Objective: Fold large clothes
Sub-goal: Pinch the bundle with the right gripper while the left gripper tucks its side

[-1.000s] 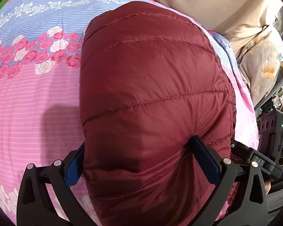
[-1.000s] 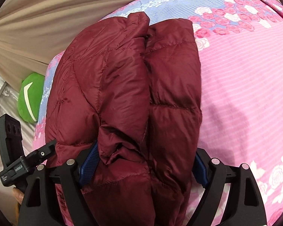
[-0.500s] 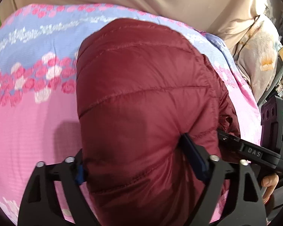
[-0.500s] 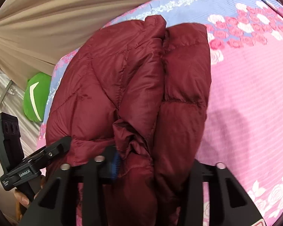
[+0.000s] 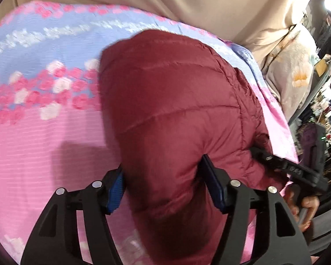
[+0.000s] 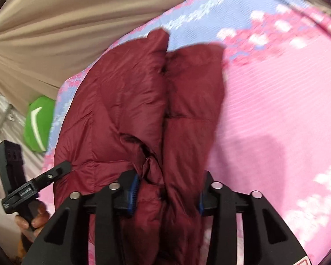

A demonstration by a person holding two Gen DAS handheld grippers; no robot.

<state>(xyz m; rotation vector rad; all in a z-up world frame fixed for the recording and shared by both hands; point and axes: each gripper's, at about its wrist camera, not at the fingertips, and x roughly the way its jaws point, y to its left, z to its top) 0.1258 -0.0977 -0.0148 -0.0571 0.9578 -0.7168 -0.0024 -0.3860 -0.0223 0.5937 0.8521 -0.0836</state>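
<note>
A folded dark-red quilted down jacket [image 5: 178, 114] lies on a pink and blue floral bedsheet [image 5: 44, 132]. My left gripper [image 5: 165, 183] is shut on the jacket's near edge, its blue pads pressed against a thick bundle of fabric. In the right wrist view the jacket [image 6: 143, 110] shows its folded sleeves and centre seam. My right gripper [image 6: 167, 195] is shut on the jacket's opposite end, jaws squeezed around the bunched fabric. Each gripper also shows in the other's view: the right one [image 5: 298, 172], the left one [image 6: 28, 190].
A beige curtain [image 6: 66, 22] hangs behind the bed. A green cushion [image 6: 38, 123] lies beyond the bed's edge. A pale floral pillow [image 5: 298, 75] and cluttered shelves [image 5: 326, 114] stand past the other edge.
Both grippers have closed tighter on the jacket's ends. The cameras have pulled back and up, so more sheet shows around the jacket.
</note>
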